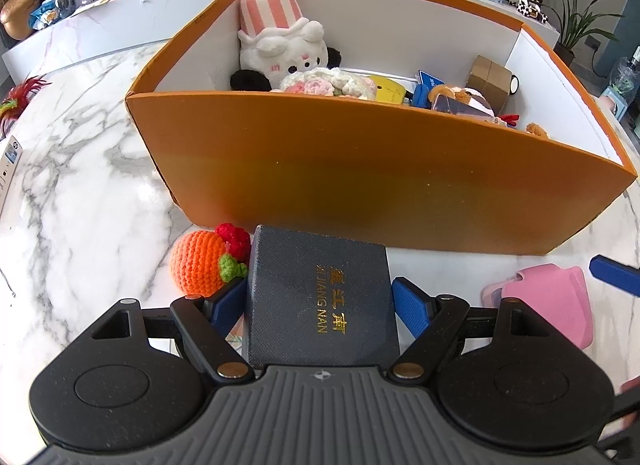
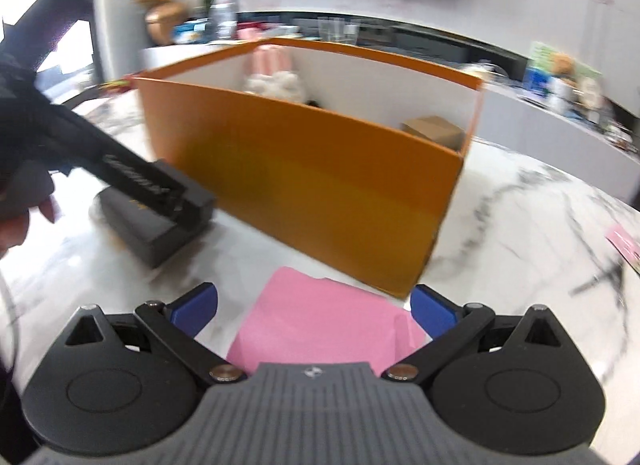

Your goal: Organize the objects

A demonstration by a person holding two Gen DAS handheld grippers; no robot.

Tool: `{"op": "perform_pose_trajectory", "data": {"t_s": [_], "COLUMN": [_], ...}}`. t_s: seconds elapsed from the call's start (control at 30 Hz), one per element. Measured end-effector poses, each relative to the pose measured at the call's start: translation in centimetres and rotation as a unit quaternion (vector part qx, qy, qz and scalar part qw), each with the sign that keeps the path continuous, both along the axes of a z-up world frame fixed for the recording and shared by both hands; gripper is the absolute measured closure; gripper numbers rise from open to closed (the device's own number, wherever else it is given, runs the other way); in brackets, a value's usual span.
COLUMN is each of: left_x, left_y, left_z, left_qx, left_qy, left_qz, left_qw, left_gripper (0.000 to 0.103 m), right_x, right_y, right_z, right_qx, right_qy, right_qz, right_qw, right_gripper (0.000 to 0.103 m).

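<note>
Far left on the marble table: crochet orange w/ red berry, touching the navy box. Left gripper straddles that box, blue pads at both sides; right pad looks a hair off the wall, so prob. not yet clamped. Squeeze square on the side walls, lift flat, clear the front wall of the orange bin, set down beside the plush. Right: pink case lies between the spread fingers of the right gripper, near the bin's corner; blurry view, contact unclear. Center before closing.
</note>
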State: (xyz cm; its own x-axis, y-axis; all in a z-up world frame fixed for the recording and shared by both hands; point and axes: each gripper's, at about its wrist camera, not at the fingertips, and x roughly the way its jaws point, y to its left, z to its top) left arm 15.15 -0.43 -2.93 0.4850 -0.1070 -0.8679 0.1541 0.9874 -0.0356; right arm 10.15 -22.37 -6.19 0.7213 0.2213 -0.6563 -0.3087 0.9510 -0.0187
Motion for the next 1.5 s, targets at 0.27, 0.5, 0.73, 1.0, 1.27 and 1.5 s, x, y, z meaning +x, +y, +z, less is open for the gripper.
{"op": "perform_pose_trajectory", "data": {"t_s": [0.27, 0.5, 0.73, 1.0, 1.27, 1.5], "left_x": [-0.2, -0.1, 0.0, 0.8, 1.2, 1.2], "left_y": [0.1, 0.1, 0.3, 0.3, 1.3, 1.4], "left_z": [0.0, 0.0, -0.1, -0.8, -1.4, -1.4], "left_qx": [0.001, -0.006, -0.012, -0.021, -0.058, -0.073], "left_qy": [0.001, 0.005, 0.008, 0.023, 0.049, 0.05], "left_qz": [-0.003, -0.001, -0.003, -0.001, 0.021, 0.026], "left_qw": [1.0, 1.0, 0.9999, 0.9995, 0.9969, 0.9957], "left_gripper": [0.011, 0.011, 0.011, 0.009, 0.01, 0.011], "right_x": [2.0, 3.3, 1.0, 1.5, 1.7, 1.2], "right_y": [-4.3, -5.2, -2.0, -0.3, 0.7, 0.6], "right_z": [-0.3, -1.5, -1.4, -1.9, -1.3, -1.0], "right_qx": [-0.007, 0.025, -0.072, -0.05, -0.051, -0.049], "right_qy": [0.058, 0.066, 0.126, 0.107, 0.124, 0.118], "right_qz": [0.197, 0.203, 0.25, 0.194, 0.131, 0.121], "right_qw": [0.979, 0.977, 0.957, 0.974, 0.982, 0.984], "right_gripper": [0.001, 0.001, 0.001, 0.001, 0.001, 0.001]}}
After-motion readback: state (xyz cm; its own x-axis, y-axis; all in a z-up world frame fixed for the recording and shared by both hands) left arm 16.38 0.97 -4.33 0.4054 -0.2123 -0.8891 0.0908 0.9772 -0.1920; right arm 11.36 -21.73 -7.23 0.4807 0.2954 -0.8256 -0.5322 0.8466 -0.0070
